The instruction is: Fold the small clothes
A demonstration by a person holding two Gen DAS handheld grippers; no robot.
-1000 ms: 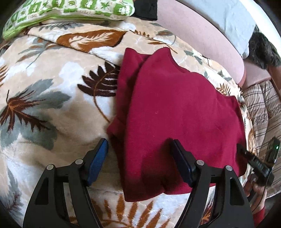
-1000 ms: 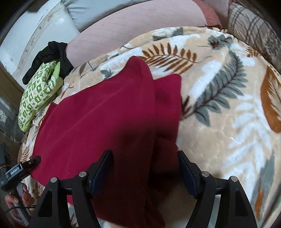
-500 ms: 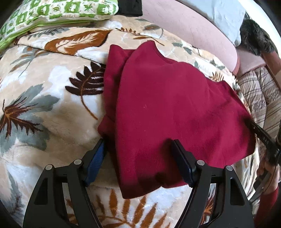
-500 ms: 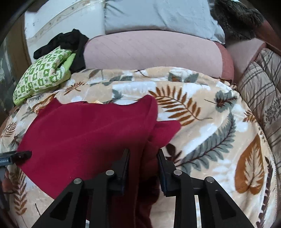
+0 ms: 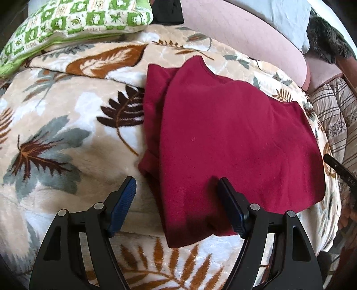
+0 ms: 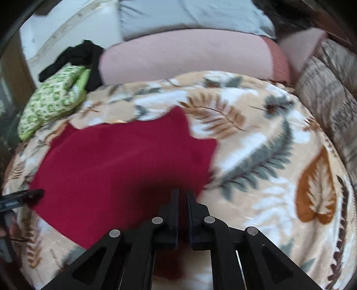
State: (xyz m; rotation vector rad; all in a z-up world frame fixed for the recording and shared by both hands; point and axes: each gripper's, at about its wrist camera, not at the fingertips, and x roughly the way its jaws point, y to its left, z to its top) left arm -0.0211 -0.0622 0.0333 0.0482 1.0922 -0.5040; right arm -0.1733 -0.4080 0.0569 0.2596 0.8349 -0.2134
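The right claw (image 6: 183, 196) has just been closing and now pinches a fold at the near edge of the red cloth (image 6: 125, 160), with its two fingers almost pressed together. The left claw (image 5: 176, 205) is spread wide over the other near corner of the red cloth (image 5: 234, 142), one finger (image 5: 232, 209) on the cloth and one over the leaf blanket (image 5: 67, 125). The cloth lies flat on the blanket with lots of bare blanket around it, and a green pillow (image 5: 73, 20) sits at the far edge.

Both wrist cameras look steeply down, close, from opposite sides onto the shared red garment (image 5: 234, 142).
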